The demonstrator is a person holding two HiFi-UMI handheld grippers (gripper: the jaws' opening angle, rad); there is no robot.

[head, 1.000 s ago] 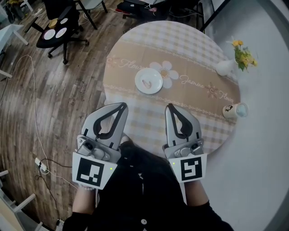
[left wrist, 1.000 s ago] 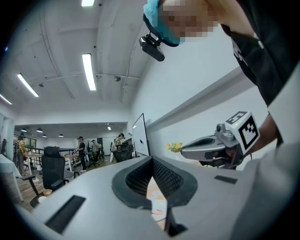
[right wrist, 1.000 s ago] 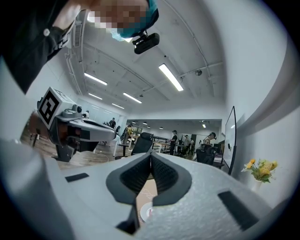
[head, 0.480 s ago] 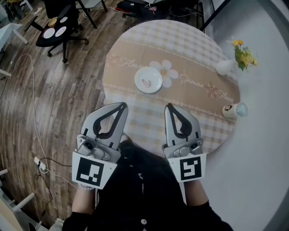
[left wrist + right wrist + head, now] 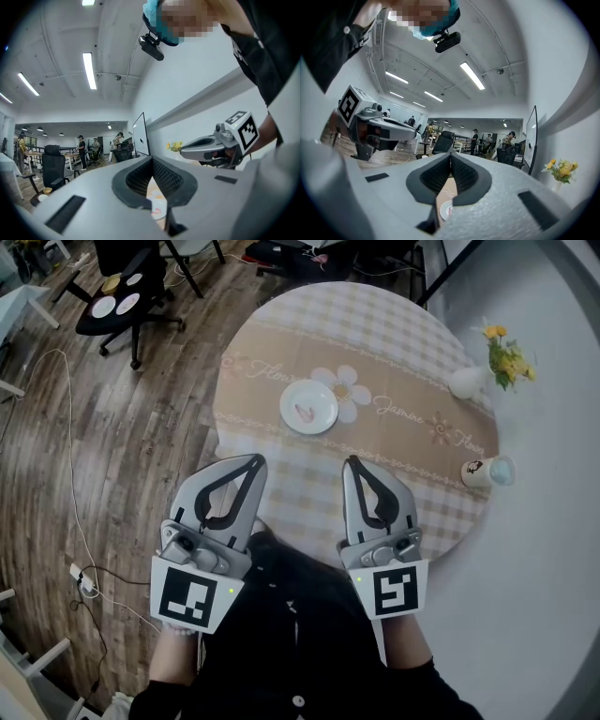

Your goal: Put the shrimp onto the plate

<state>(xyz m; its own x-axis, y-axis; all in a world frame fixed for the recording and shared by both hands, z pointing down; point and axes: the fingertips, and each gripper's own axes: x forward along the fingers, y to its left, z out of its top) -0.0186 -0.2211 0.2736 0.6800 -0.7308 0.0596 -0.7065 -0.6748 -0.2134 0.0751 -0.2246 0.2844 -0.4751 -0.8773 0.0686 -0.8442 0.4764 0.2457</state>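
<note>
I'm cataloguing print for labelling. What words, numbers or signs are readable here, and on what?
"Flower": script on the tablecloth, left of the plate.
"Jasmine": same tablecloth, right of the plate.
Third script word near the cup: too blurred.
Cup print: a picture, no legible words.

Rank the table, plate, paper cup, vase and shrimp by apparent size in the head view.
1. round table
2. white plate
3. paper cup and white vase: about alike, not ranked apart
4. shrimp, on the plate

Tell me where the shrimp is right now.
In the head view, the shrimp lies on the white plate near the middle of the round table, just left of the printed daisy.
</note>
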